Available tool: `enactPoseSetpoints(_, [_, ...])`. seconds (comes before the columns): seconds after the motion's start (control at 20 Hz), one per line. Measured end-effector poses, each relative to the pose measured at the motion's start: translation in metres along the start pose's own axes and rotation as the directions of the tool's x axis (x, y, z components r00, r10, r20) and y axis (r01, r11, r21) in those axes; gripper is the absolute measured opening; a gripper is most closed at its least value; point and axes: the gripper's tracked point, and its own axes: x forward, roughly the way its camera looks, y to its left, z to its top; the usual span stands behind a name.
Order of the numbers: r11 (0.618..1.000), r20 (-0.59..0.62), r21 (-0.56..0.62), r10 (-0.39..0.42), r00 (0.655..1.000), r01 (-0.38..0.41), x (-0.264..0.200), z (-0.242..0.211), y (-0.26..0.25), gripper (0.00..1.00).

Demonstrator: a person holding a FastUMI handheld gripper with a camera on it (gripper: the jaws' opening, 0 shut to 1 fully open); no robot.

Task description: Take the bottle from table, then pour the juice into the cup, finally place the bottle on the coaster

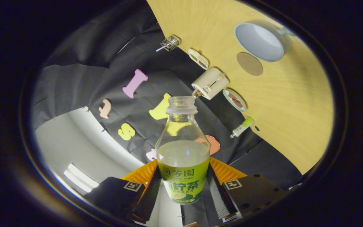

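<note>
My gripper (183,189) is shut on a clear open-topped bottle (182,148) with a green label, both fingers pressing on its labelled lower half. Pale juice fills it to about the shoulder. The view is rolled, so the wooden table (295,104) stands tilted beyond and to the side of the bottle. On it, well beyond the bottle's mouth, sits a pale blue cup (259,41), seen from above and looking empty. A round brown coaster (249,63) lies right beside the cup, on the side nearer the bottle.
Along the table's back edge stand a small wire basket (170,43), a little two-part dish (198,58), a cream toy toaster (210,83), a small plate with brown food (234,100) and a small green-capped tube (242,126).
</note>
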Motion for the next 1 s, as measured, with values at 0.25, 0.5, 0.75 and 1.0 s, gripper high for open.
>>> enactPoseSetpoints(0.25, [0.999, 0.016, -0.036, -0.015, 1.000, 0.016, -0.004, 0.006, -0.004, 0.79])
enactPoseSetpoints(0.5, [0.984, 0.038, -0.153, -0.083, 0.996, 0.088, -0.010, 0.012, -0.026, 0.79])
enactPoseSetpoints(0.75, [0.892, 0.121, -0.399, -0.177, 0.977, 0.211, -0.017, 0.027, -0.052, 0.79])
enactPoseSetpoints(1.0, [0.783, 0.139, -0.589, -0.146, 0.979, 0.200, -0.015, 0.022, -0.055, 0.79])
